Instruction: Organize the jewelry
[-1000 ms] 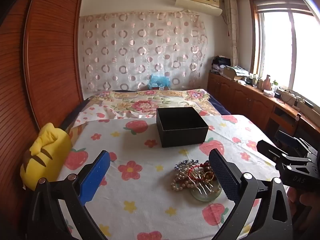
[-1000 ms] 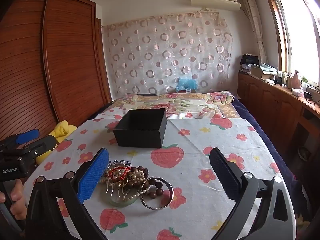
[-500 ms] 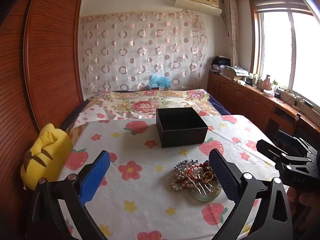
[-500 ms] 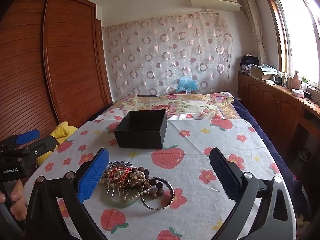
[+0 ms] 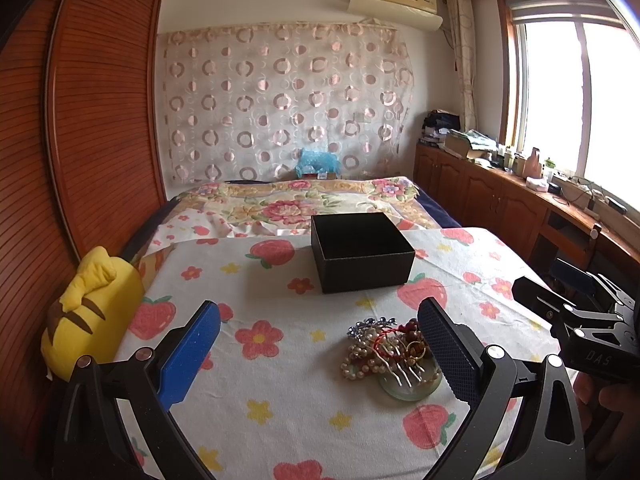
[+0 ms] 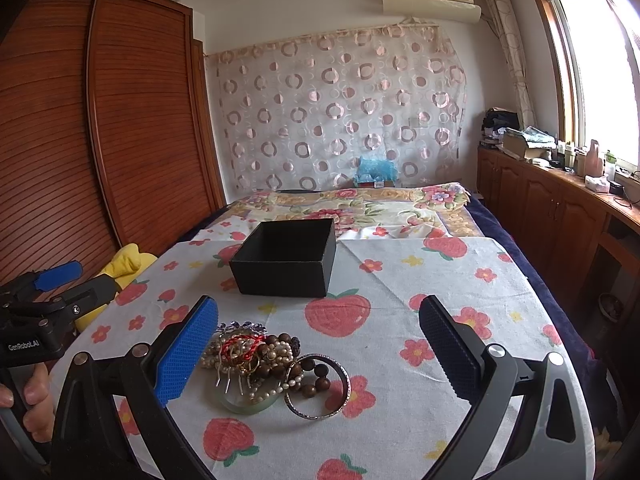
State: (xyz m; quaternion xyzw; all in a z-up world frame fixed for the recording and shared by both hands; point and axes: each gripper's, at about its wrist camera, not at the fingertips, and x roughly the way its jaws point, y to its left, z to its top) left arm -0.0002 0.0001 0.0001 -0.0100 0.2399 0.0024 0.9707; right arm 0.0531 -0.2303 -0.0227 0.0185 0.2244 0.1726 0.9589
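A tangled pile of jewelry (image 5: 390,350) lies on the strawberry-print cloth: pearl strands, a red cord, a hair comb, a green jade bangle (image 5: 412,386). In the right wrist view the pile (image 6: 260,360) also shows wooden beads and a silver bangle (image 6: 320,386). An open, empty black box (image 5: 360,252) stands behind it, also in the right wrist view (image 6: 286,258). My left gripper (image 5: 320,348) is open and empty, the pile by its right finger. My right gripper (image 6: 318,348) is open and empty, the pile by its left finger.
A yellow plush pillow (image 5: 86,312) lies at the cloth's left edge beside the wooden wardrobe (image 5: 80,140). A floral quilt (image 5: 304,204) covers the bed behind the box. Wooden cabinets (image 6: 560,216) with clutter run along the right under the window.
The right gripper has moved slightly forward and down towards the jewelry pile. The left gripper has hardly moved.
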